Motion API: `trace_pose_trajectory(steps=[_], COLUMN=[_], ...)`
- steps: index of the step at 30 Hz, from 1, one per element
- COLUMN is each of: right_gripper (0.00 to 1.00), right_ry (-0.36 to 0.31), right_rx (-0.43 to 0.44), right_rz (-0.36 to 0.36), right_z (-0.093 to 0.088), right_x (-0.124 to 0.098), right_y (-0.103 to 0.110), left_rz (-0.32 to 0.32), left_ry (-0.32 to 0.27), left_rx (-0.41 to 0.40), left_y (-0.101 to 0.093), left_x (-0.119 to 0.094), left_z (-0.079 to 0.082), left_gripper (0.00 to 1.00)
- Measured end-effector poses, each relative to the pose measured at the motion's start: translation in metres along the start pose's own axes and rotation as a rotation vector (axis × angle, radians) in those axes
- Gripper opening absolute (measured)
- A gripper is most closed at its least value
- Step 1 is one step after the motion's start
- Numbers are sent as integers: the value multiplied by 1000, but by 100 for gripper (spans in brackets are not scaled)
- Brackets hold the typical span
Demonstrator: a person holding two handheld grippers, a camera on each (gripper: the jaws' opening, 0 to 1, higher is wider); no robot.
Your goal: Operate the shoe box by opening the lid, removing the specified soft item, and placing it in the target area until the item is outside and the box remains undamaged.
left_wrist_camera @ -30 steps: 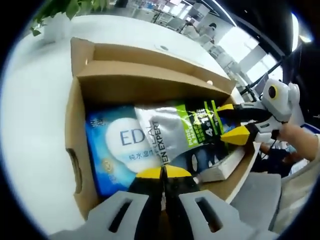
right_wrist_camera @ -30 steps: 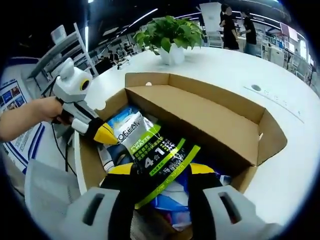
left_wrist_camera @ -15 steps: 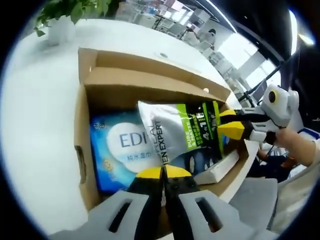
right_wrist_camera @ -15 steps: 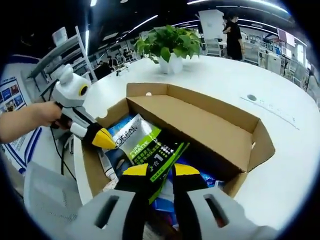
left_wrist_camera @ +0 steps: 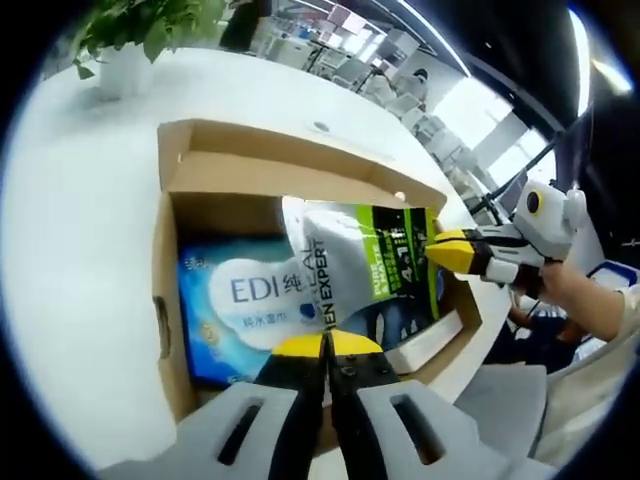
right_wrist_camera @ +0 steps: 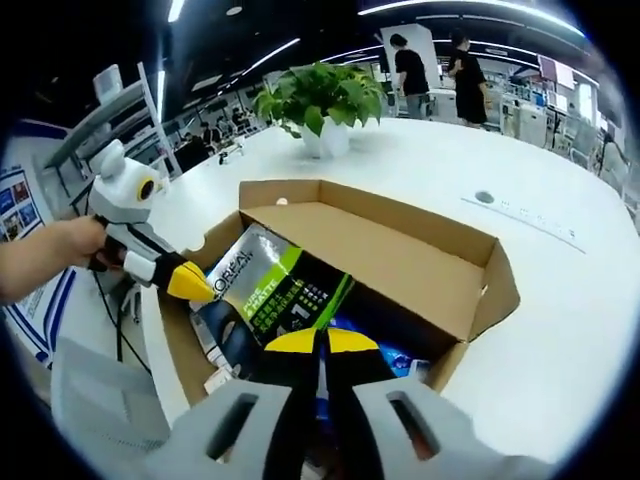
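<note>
While the left gripper (left_wrist_camera: 326,343) is sitting clenched on nothing, the right gripper (right_wrist_camera: 320,340) is pinching the "L'OREAL MEN EXPERT" pouch (left_wrist_camera: 365,265) over the open shoe box (right_wrist_camera: 400,225), above a blue "EDI" pack (left_wrist_camera: 245,300).

You are working in a large open-plan office or showroom hall; the long white table (right_wrist_camera: 560,270) curves away under you, with a round cable port (right_wrist_camera: 485,197) set into its top; a potted green plant (right_wrist_camera: 318,100) in a white pot stands on it; behind it two people (right_wrist_camera: 440,70) stand among rows of desks and equipment; strip lights (right_wrist_camera: 270,55) run across a dark ceiling; bright windows (left_wrist_camera: 480,110) line the far side.
</note>
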State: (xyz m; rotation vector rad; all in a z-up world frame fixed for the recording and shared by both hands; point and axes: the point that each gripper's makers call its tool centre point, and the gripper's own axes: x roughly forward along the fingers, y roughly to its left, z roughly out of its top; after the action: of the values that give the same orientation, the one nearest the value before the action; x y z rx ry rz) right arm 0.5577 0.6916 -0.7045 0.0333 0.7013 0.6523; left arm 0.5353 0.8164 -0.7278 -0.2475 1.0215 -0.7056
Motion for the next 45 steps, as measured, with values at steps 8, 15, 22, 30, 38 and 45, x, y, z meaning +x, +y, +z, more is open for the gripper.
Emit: trace_pose_trajectory(steps=[8, 15, 22, 30, 38, 45], right_gripper=[0, 0, 0, 0, 0, 0], right_ry=[-38, -53, -71, -84, -83, -79], right_rx=[1, 18, 33, 62, 78, 102], right_rz=[-13, -35, -62, -90, -130, -160], right_z=[15, 25, 31, 31, 25, 19], right_x=[-17, -34, -53, -77, -98, -113], right_y=[-4, -12, -22, -37, -55, -71], left_rz=[-14, -29, -51, -83, -112, -138], left_ry=[-16, -26, -33, -26, -14, 2], left_rx=[18, 41, 61, 104, 127, 150], left_y=[-19, -42, -55, -79, -101, -121], left_x=[-2, -3, 1, 11, 23, 37], left_z=[6, 13, 23, 29, 32, 33], left_gripper=[0, 0, 0, 0, 0, 0])
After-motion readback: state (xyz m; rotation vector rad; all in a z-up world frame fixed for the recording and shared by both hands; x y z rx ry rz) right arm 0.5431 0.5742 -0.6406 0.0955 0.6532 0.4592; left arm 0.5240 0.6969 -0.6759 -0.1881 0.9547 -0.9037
